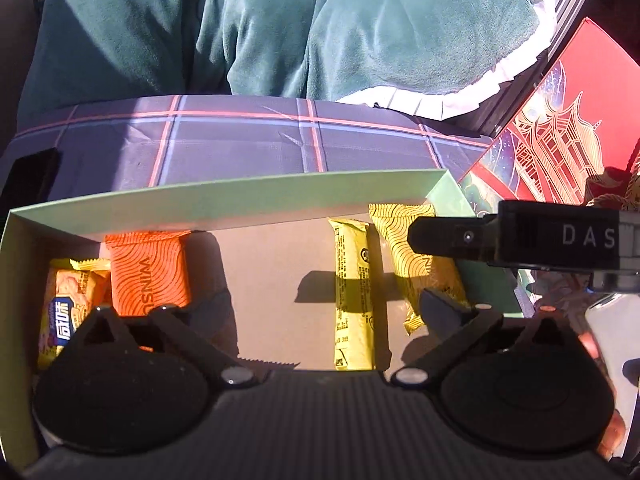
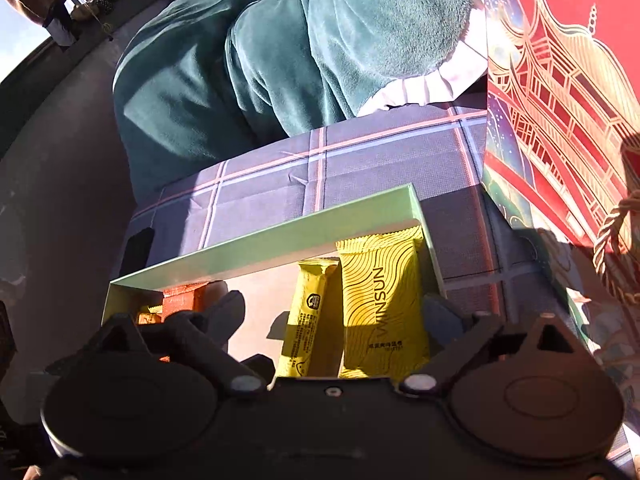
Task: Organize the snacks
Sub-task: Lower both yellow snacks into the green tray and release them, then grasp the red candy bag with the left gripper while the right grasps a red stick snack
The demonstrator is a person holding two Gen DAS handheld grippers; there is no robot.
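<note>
Left gripper (image 1: pixel 320 312): black jaws spread wide, nothing pinched between them, poised over the shallow pale-green cardboard box (image 1: pixel 224 200) with a tan floor. Directly ahead of it, between the spread fingers, a slim yellow stick-shaped snack packet (image 1: pixel 354 296) lies flat on the box floor. Just to the right of that lies a wider yellow wavy-patterned snack pouch (image 1: pixel 416 256), partly under the right gripper's black finger (image 1: pixel 452 238), which reaches in from the right. To the left, beside the left finger, lie an orange wavy-patterned snack pouch (image 1: pixel 148 268) and, at the box's left wall, a small yellow-orange biscuit packet (image 1: pixel 68 304). Right gripper (image 2: pixel 336 320): jaws likewise spread, empty, hovering over the right end of the same box; the slim yellow packet and the wide yellow pouch lie side by side between its fingers, apart from both pads. Beyond the box, a plaid grey-blue cloth with pink lines (image 1: pixel 248 144) covers the surface. Farther right stands a red gift box printed with a gold pagoda (image 1: pixel 560 136). Farthest back lies a person's teal fleece garment (image 1: pixel 280 28).
</note>
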